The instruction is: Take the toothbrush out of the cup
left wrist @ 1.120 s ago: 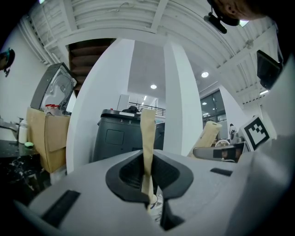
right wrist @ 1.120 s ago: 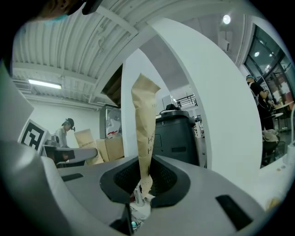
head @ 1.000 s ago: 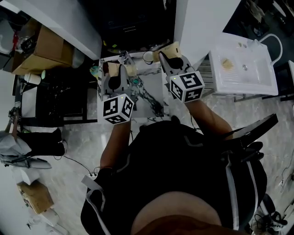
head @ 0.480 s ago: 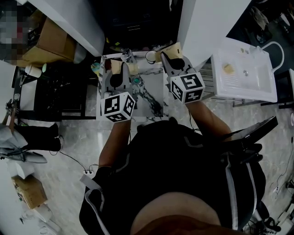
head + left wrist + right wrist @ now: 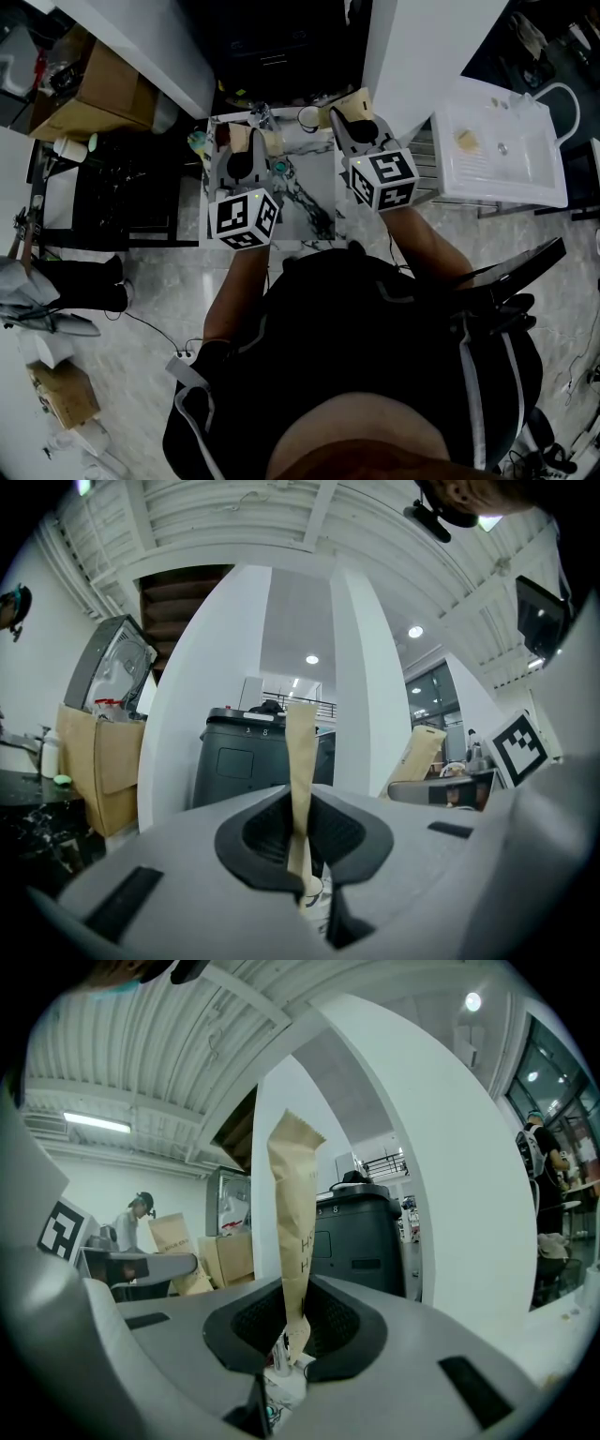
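Head view: both grippers are held above the marbled tabletop (image 5: 314, 202). The left gripper (image 5: 242, 142) is over its far left part and the right gripper (image 5: 350, 111) over its far right corner. A white cup (image 5: 307, 116) sits at the tabletop's far edge. The toothbrush cannot be made out here.

Left gripper view: the jaws are pressed together on an upright tan paper strip (image 5: 300, 771).

Right gripper view: the jaws are clamped on a creased brown paper bag (image 5: 294, 1213). A white object shows low beneath them; whether it is the cup cannot be told.
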`<act>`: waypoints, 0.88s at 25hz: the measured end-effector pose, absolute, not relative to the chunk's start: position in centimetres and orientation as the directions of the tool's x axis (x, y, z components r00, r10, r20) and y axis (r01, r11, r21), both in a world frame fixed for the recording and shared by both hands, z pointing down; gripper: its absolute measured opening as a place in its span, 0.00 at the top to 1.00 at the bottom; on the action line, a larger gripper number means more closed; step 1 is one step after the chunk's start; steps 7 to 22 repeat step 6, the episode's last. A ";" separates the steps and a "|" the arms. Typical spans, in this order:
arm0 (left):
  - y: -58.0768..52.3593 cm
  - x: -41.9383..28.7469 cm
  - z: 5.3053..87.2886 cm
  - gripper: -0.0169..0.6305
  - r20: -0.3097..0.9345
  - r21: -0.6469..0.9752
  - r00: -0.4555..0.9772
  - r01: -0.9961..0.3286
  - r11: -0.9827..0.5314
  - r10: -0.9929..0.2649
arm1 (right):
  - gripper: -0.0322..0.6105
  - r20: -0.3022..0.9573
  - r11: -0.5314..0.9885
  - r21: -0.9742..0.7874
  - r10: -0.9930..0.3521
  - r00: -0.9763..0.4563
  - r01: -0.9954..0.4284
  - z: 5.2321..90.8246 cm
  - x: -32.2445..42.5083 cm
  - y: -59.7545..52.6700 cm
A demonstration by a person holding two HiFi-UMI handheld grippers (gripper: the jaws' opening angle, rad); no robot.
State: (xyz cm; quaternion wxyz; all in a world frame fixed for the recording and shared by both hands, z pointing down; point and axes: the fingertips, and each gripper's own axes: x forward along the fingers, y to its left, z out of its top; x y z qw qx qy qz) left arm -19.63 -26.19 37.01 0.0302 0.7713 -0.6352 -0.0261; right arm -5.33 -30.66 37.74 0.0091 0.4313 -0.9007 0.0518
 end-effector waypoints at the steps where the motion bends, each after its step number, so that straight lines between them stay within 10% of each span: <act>1: -26.2 -19.5 37.0 0.93 -0.002 0.073 0.193 -0.979 -0.193 -0.981 | 0.86 0.062 0.622 -0.086 -0.776 -0.627 -0.778 37.8 -5.3 -30.6; 22: -26.2 -19.4 37.0 0.93 0.000 0.081 0.197 -0.977 -0.196 -0.980 | 0.86 0.056 0.621 -0.089 -0.777 -0.627 -0.779 37.6 -5.3 -30.5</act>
